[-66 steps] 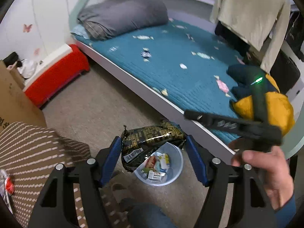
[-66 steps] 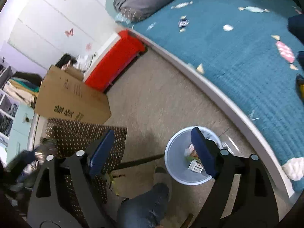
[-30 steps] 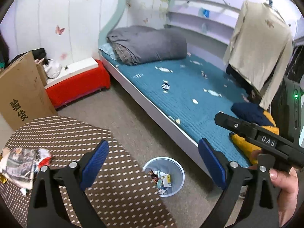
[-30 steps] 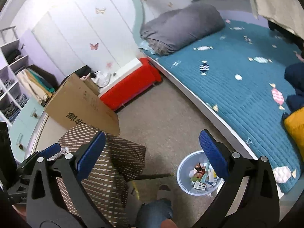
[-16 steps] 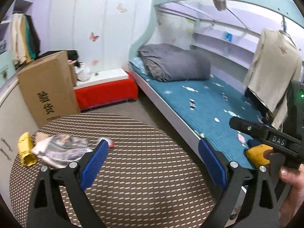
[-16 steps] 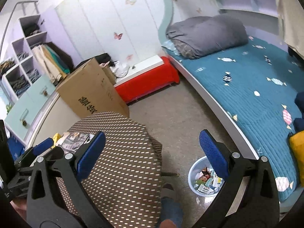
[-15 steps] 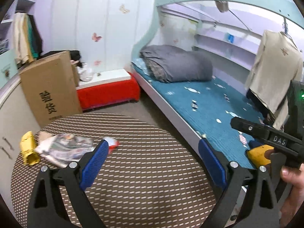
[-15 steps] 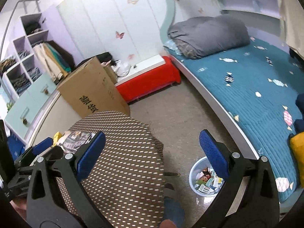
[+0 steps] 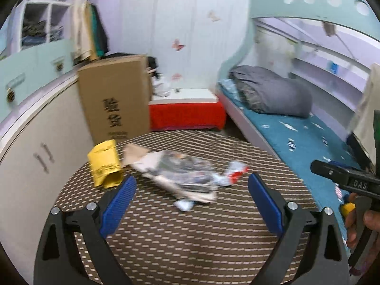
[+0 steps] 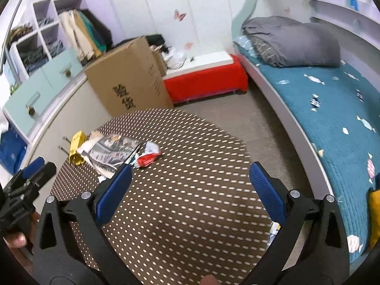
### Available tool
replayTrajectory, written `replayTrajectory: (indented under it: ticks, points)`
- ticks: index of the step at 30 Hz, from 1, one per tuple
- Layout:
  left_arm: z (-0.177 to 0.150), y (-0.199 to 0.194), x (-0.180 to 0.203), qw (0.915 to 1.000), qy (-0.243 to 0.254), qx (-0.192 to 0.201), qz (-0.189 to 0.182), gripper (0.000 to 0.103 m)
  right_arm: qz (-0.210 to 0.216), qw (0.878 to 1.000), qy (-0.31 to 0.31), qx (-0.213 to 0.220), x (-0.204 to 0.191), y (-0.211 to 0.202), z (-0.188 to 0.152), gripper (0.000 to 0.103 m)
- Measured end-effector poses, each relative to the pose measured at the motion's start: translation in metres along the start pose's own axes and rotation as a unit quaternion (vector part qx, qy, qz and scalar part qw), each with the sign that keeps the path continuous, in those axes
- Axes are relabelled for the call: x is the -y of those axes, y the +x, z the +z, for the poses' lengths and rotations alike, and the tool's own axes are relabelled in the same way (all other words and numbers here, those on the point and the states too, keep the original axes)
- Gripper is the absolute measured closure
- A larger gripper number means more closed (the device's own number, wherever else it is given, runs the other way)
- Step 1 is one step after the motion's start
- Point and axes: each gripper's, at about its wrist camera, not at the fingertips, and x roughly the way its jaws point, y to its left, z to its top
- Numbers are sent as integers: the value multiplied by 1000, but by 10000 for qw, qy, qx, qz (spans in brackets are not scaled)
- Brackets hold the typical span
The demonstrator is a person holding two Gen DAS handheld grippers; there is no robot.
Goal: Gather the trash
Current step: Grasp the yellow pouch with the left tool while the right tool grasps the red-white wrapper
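Over round table point(image 9: 190, 237), left gripper point(image 9: 191, 194) and right gripper point(image 10: 190, 185) wide apart, empty.

The left gripper point(image 9: 190, 200) has a black plastic frame, silver screws at its joints and ribbed blue pads point(image 9: 118, 205). The right gripper point(image 10: 190, 191) is built alike, with textured blue pads point(image 10: 268, 192); its black body bears white "DAS" lettering.
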Motion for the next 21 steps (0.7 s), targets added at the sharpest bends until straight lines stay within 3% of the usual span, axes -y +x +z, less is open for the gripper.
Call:
replayTrajectory:
  ticks: [12,18,21]
  points:
    - [6,56,-108,9913,-766,-292,1031,10,16,9984,-104,-561,-37,84,6,6]
    - [13,90,-128,9877,-807,-491,1246,10,16,9975,-156,-682,-50,114,11,7]
    - [15,107,-132,9857,-811,-615,1344,10,26,9968,-214,-770,-60,129,13,18]
